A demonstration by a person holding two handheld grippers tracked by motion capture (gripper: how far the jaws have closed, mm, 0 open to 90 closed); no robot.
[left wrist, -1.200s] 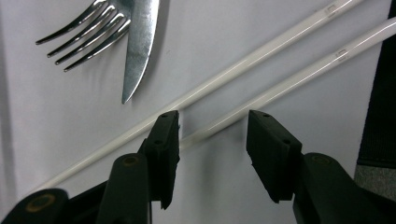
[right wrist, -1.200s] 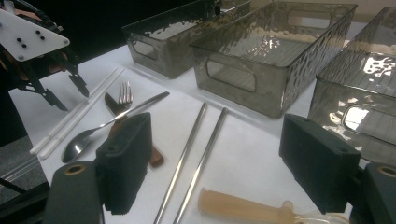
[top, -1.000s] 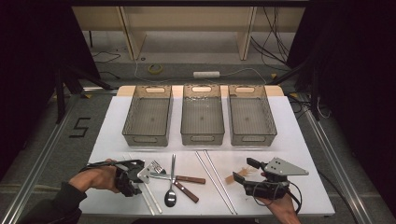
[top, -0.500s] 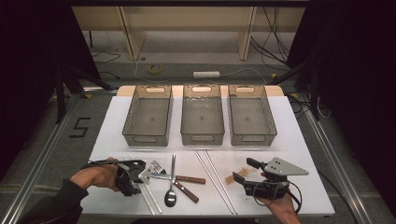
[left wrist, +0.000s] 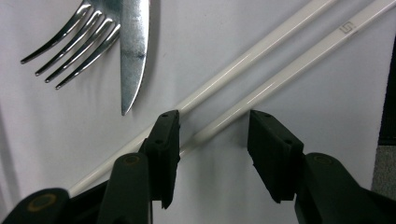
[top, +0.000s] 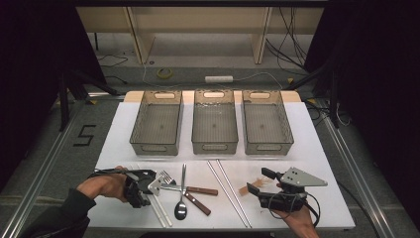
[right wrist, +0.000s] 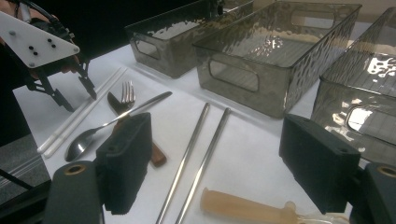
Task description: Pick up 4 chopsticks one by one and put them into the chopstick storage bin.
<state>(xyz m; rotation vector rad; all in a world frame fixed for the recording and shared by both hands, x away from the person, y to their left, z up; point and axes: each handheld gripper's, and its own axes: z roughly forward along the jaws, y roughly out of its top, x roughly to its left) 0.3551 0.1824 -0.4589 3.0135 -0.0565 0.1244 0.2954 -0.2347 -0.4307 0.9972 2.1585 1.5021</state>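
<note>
High view: the left gripper [top: 147, 191], at lower left, stands over the white chopsticks [top: 159, 212]. Left gripper view: its open jaws stand low in the frame, one white chopstick's end between them, unpinched. Right gripper view: the right gripper [right wrist: 219, 163] gapes, holding nothing.

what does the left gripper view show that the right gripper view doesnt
Left gripper view: the open left gripper seen along its own black jaws, one white chopstick running between them without touching the pads, a small mark printed on it, and the knife tip over the fork tines.

Right gripper view: three clear bins, a spoon, two metal chopsticks, a pale handle, and the open right gripper.

Both: the white chopsticks, fork, knife and white tabletop.
</note>
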